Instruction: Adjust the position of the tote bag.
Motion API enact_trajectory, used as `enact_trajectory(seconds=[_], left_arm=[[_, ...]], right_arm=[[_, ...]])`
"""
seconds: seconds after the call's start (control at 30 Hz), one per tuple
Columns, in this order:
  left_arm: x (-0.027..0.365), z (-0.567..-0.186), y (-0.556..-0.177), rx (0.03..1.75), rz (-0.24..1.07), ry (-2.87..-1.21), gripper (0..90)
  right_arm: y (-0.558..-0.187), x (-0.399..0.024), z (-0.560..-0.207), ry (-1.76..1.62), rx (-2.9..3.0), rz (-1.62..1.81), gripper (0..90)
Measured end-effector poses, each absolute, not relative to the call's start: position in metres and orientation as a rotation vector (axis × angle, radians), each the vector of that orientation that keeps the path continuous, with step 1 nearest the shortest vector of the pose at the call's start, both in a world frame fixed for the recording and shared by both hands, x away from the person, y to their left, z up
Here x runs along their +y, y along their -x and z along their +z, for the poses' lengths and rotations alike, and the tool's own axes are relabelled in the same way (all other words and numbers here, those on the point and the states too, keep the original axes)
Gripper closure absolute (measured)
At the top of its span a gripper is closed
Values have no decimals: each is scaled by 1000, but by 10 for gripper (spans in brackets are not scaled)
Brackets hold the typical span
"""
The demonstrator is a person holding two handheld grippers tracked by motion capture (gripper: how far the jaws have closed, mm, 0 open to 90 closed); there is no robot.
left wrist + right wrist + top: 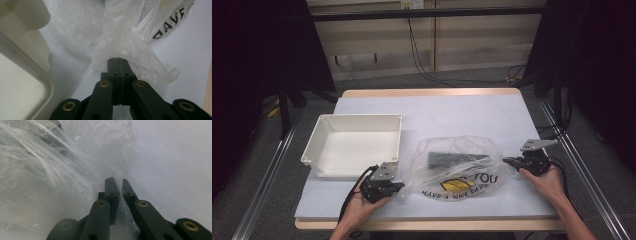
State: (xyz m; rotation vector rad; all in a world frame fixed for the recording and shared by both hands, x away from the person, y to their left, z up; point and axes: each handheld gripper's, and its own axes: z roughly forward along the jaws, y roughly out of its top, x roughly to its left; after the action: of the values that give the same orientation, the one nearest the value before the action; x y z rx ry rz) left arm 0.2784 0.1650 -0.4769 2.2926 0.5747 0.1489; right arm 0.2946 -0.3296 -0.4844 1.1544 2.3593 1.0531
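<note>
A clear plastic bag [457,167] is lying on the desk [492,115], just beside a white tub [354,142]. A dark grey block [452,158] is sitting inside the bag.

The left gripper [398,187] is pinching the bag's left end. In the left gripper view its jaws are pressed tight together, with a bunch of the thin plastic [130,47] caught at the tips. The right gripper [508,161] is at the bag's right end. In the right gripper view its jaws are standing a tiny bit apart, with a slim gap between them, and the plastic [45,177] is touching the left one. Some thin film seems to be lying in the gap, but the jaws are not squeezing it.

The two hands are probably taking one end each so the floppy bag stays stretched out and easy to open or lift. The tub is close by, maybe ready for the block.

Black letters on the bag [457,191] are reading "HAVE A NICE DA", and bigger letters above end in "YOU". There is a yellow mark [457,184] too.
</note>
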Motion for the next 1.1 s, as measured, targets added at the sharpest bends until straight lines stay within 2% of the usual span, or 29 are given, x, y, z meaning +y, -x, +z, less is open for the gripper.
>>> enact_trajectory(seconds=[0.07,0.27,0.43,1.1], left_arm=[[168,-476,-278,568,154,-2269,836],[176,-470,-276,592,143,-2199,770],[184,-461,-269,593,146,-2129,698],[219,-423,-259,654,248,-1946,348]], right_arm=[[-293,-331,-483,-1154,2340,1061,807],[-287,-337,-473,-1141,2288,1143,713],[-281,-339,-464,-1127,2234,1211,593],[-270,-351,-431,-1102,2072,1411,343]])
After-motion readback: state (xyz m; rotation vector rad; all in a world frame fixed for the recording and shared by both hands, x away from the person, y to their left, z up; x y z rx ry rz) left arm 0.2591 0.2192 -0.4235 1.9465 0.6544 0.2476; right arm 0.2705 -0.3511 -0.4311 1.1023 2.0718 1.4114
